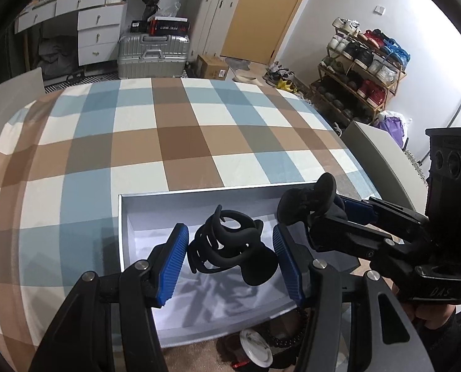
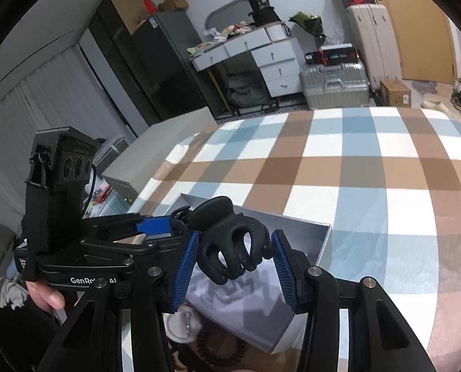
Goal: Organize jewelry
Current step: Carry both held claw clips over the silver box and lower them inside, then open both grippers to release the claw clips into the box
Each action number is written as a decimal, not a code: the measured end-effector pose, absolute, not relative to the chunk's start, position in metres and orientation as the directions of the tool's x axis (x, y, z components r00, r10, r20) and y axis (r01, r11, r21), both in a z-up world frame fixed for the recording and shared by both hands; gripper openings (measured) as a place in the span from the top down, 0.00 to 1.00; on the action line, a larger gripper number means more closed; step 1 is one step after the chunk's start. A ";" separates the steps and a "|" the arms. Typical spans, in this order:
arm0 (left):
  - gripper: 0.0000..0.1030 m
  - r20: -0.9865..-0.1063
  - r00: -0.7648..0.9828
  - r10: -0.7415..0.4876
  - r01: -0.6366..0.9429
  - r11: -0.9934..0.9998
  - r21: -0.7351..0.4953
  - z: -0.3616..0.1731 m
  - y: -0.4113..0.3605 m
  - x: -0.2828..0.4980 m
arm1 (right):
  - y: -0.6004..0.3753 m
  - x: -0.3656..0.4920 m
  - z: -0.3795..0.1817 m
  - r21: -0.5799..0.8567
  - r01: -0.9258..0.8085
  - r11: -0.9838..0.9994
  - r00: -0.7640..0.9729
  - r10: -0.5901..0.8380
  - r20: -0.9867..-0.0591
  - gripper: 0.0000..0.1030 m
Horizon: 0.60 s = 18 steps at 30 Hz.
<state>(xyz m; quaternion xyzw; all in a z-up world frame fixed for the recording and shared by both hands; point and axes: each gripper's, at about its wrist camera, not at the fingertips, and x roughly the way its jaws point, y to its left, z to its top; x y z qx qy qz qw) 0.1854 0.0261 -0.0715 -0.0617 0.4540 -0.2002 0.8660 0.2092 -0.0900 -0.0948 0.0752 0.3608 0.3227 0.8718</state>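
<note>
A black claw hair clip (image 1: 230, 246) sits between the blue pads of my left gripper (image 1: 230, 259), above a white open box (image 1: 128, 217) on the checked cloth. A second black claw clip (image 2: 235, 248) sits between the pads of my right gripper (image 2: 233, 263), over the same box (image 2: 321, 241); it also shows in the left wrist view (image 1: 308, 201). The right gripper (image 1: 332, 214) reaches in from the right, close beside the left one. Each pair of pads touches its clip. The left gripper (image 2: 165, 226) shows at the left in the right wrist view.
A black bead bracelet (image 1: 287, 336) and a small round white item (image 1: 256, 348) lie on the cloth just in front of the box. The checked cloth (image 1: 174, 142) stretches far beyond the box. A white chair (image 1: 376, 152) stands at the table's right edge.
</note>
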 end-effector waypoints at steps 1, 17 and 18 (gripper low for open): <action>0.50 -0.764 0.506 -0.402 0.289 0.913 -0.289 -0.072 0.026 0.186 | -0.090 0.211 -0.096 0.364 -0.505 0.782 0.528 0.614 -0.587 0.54; 0.36 -0.762 0.509 -0.401 0.272 0.914 -0.300 -0.071 0.033 0.187 | -0.091 0.209 -0.092 0.391 -0.478 0.786 0.545 0.615 -0.569 0.33; 0.36 -0.757 0.515 -0.403 0.273 0.914 -0.300 -0.069 0.034 0.186 | -0.090 0.207 -0.090 0.388 -0.481 0.787 0.550 0.615 -0.565 0.32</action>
